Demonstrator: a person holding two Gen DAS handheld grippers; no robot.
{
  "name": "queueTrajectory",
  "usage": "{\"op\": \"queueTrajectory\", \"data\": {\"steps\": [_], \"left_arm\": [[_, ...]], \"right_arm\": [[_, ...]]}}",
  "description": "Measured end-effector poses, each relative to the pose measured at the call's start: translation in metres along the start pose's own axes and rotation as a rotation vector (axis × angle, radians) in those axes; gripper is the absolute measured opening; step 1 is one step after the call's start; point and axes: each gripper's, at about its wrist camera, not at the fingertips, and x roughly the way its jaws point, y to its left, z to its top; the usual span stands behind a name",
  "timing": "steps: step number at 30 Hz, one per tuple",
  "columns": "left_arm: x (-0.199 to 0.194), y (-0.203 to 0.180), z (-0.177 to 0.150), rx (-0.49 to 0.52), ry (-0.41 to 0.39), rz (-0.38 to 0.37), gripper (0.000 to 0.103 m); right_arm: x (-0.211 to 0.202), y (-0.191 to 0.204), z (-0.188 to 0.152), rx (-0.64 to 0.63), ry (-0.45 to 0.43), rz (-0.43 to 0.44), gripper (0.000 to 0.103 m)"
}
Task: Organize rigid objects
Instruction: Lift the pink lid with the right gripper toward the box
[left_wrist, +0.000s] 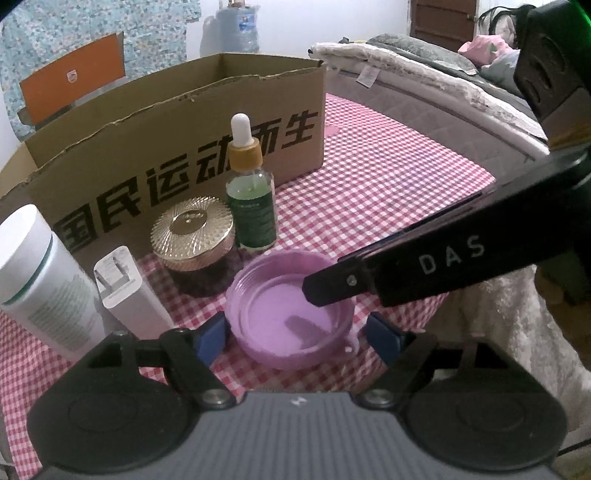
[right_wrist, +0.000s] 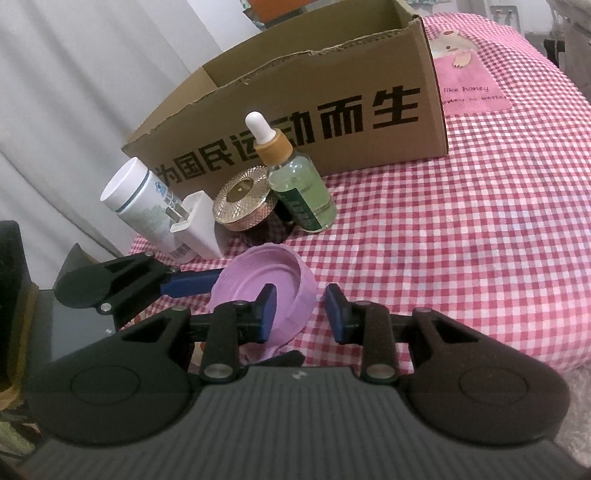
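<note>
Near the checked cloth's (left_wrist: 369, 192) front edge, the left tongs (left_wrist: 297, 338) stand open around the purple lid (left_wrist: 273, 306), the right tongs (right_wrist: 301, 315) narrowly open astride its rim.

Printed in large black characters on the front wall of the cardboard box (right_wrist: 332, 122): "国民运动而生". Marked in pale letters on the black finger of the right gripper (left_wrist: 328, 291) in the left wrist view: "DAS". Written on the pink patch (right_wrist: 469, 81) of the checked cloth (right_wrist: 461, 229): "like honey"; second line unreadable. Fine print on the green dropper bottle (left_wrist: 253, 210) and white tube (left_wrist: 40, 284): illegible.
</note>
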Motion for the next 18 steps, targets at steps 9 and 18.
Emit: {"op": "queueTrajectory", "data": {"steps": [9,18], "left_arm": [[-0.0008,-0.0033,0.0027,0.014,-0.004,0.024,0.074],[0.0024,-0.0027,0.0060,0.001,0.005,0.031,0.075]], "right_arm": [[-0.0003,0.0035,-0.0017,-0.004,0.002,0.001,0.029],[-0.0005,0.0023,-0.0016,-0.002,-0.001,0.005,0.030]]}}
